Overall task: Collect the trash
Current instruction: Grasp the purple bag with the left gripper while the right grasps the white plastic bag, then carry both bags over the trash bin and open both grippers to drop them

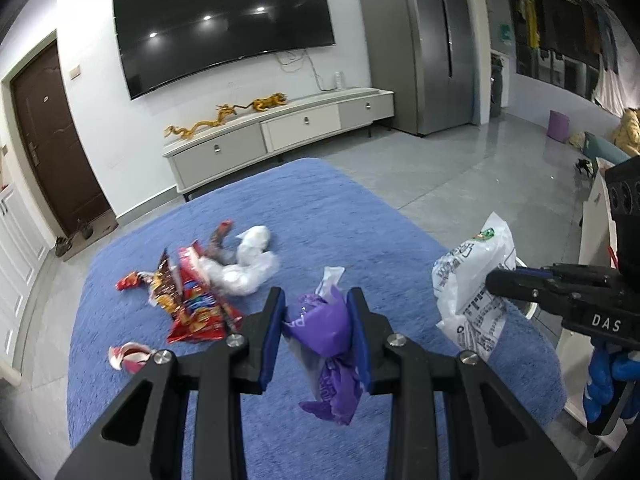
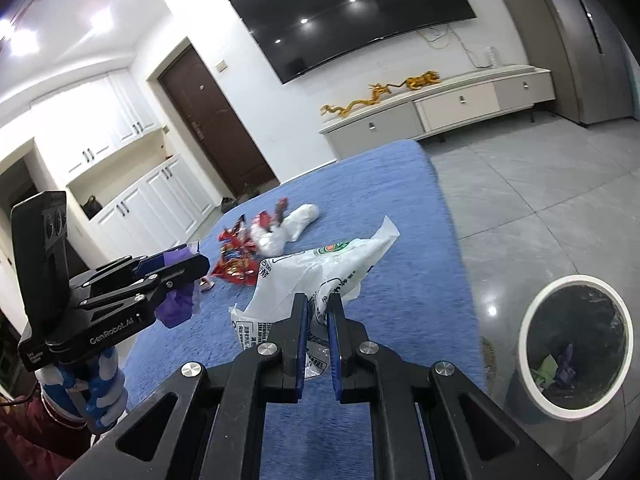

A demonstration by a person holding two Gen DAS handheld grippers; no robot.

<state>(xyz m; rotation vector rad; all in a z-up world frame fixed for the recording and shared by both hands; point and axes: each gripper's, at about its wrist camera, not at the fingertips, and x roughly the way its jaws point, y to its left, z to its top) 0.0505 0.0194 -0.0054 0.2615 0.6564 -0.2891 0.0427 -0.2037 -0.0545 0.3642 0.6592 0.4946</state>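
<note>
Left gripper (image 1: 316, 320) pinches the purple wrapper (image 1: 326, 328); right gripper (image 2: 317, 328) clamps the white bag (image 2: 320, 268); either, loosely held, could slip short of the bin (image 2: 536, 396) at near right.

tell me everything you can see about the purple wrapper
The purple wrapper is thin, crumpled plastic film with pale lettering and a whitish torn strip poking up on top. The left gripper is shut on it, pads pinching its upper part, the rest dangling twisted below. It hangs above the blue rug, apparently not touching it.
</note>
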